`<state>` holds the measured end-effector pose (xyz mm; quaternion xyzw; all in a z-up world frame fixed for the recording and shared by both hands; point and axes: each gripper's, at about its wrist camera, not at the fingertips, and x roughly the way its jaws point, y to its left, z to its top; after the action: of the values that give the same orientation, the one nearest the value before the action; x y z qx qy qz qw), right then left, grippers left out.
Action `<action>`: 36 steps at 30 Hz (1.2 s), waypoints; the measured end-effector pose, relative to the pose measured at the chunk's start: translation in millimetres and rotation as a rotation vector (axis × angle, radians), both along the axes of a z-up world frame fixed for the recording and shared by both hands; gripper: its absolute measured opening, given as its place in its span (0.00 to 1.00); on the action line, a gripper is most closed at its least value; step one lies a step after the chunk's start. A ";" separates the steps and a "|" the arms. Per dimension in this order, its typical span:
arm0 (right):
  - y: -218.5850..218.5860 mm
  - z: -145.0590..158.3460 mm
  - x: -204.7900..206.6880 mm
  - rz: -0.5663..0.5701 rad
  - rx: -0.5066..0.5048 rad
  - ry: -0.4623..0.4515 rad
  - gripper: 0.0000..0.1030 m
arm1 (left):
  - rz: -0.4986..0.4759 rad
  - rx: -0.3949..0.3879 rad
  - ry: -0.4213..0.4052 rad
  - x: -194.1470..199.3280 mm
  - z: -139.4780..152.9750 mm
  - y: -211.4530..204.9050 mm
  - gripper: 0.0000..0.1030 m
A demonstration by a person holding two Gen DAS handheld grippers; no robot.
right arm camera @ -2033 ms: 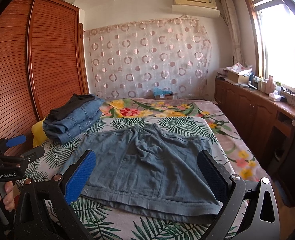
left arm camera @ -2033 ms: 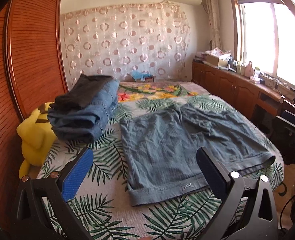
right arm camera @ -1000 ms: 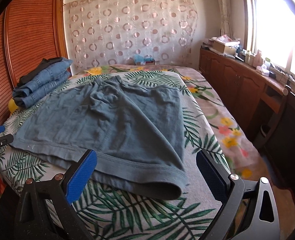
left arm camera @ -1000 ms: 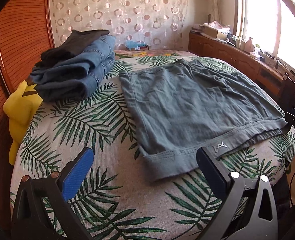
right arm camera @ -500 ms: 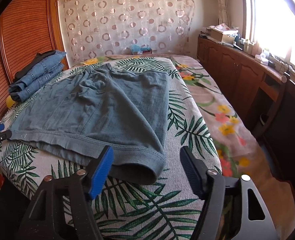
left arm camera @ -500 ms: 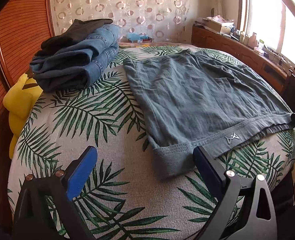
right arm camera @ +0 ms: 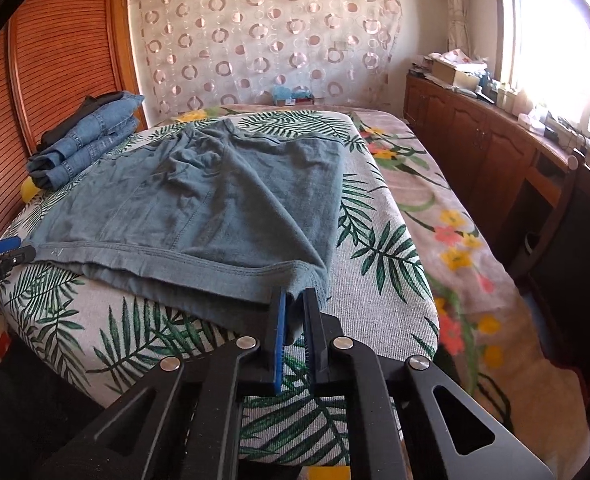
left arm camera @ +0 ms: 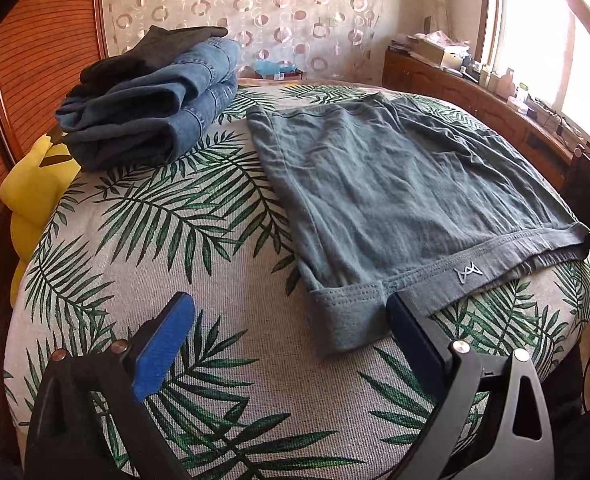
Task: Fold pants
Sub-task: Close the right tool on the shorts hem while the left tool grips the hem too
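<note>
1. The right gripper's fingers are closing on the near corner of the grey-green pants, cloth pinched between them.
2. The left gripper has its fingers spread wide, holding nothing; its right finger touches the waistband's other corner.
3. The pants lie flat on the leaf-print bed; the pinched corner itself is hidden.
4. Folded jeans lie well apart at the far left, with bare cover between.

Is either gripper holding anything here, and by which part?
The right gripper is closing on the near right waistband corner of the grey shorts. The left gripper is open and holds nothing.
</note>
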<state>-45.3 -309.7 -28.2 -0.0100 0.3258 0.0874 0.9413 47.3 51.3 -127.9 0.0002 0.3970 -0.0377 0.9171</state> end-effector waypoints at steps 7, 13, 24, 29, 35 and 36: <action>-12.5 -3.3 -11.6 0.014 0.033 0.019 0.05 | -0.020 -0.022 -0.007 -1.3 2.4 -1.5 0.82; -19.8 3.5 -11.9 0.005 0.070 0.031 0.06 | -0.048 -0.052 -0.011 -3.2 5.7 -5.9 0.63; -12.7 19.5 0.9 -0.019 0.090 0.016 0.20 | -0.084 -0.076 -0.011 -4.1 7.8 -10.6 0.32; -7.0 19.0 12.5 -0.036 0.114 0.008 0.21 | -0.085 -0.082 -0.019 -5.8 10.6 -8.5 0.17; 5.8 16.6 24.7 -0.017 0.082 0.027 0.21 | -0.078 -0.084 -0.018 -8.4 11.4 -4.4 0.13; 6.1 16.5 25.2 -0.013 0.083 0.027 0.21 | -0.080 -0.086 -0.015 -9.4 11.2 -3.7 0.13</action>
<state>-20.0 -303.6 -11.7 0.0324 0.3349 0.0946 0.9369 37.8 47.6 -116.7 -0.0231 0.3880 -0.0915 0.9168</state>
